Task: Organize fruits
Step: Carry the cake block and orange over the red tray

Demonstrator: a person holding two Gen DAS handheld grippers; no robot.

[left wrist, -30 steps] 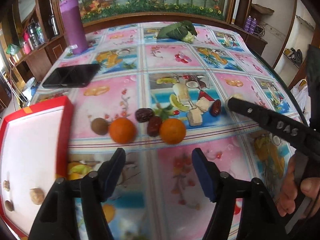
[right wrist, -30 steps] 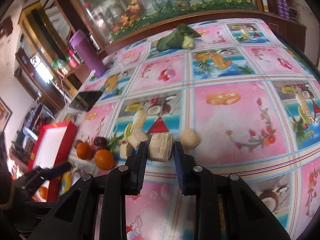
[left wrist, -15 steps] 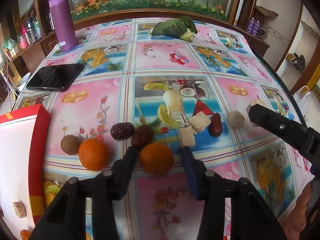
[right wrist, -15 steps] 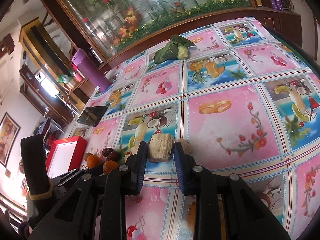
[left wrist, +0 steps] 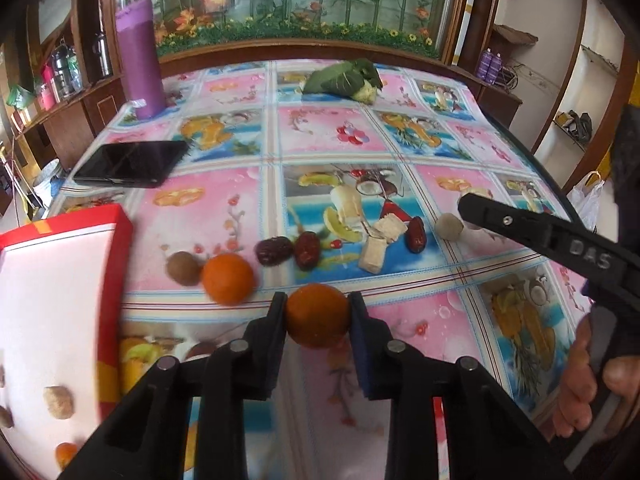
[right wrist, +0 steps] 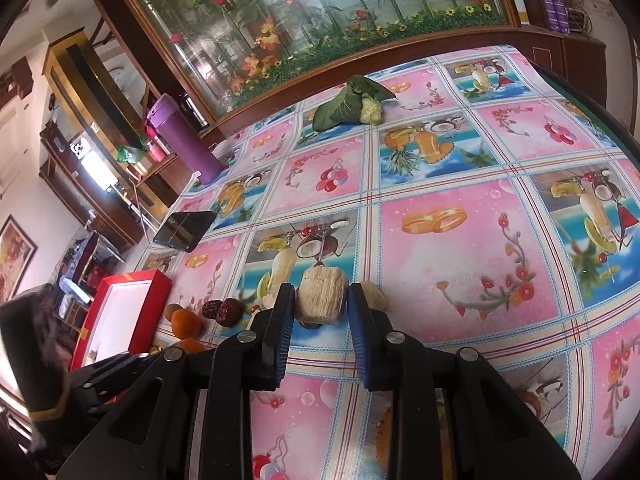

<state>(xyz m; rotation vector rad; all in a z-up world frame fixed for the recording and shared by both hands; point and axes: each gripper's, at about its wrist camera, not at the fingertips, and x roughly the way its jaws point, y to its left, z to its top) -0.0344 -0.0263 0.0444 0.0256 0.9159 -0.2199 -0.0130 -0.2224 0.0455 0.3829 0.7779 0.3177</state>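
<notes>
- Left gripper (left wrist: 317, 312), jaws just closing, clamps an orange (left wrist: 316, 315) above the tablecloth (left wrist: 332, 136), near the red box (left wrist: 116, 264) wall.
- Right gripper (right wrist: 321, 306) grasps a pale chunk (right wrist: 322, 295); bare cloth lies to its right.

Left gripper (left wrist: 317, 312) jaws have just been closing on an orange; right gripper (right wrist: 320, 304) clamps a pale chunk

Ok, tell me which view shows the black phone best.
The left wrist view: the black phone lies large and whole on the tablecloth, near the purple bottle. The right wrist view shows it smaller, far off at the left, still unobstructed.
</notes>
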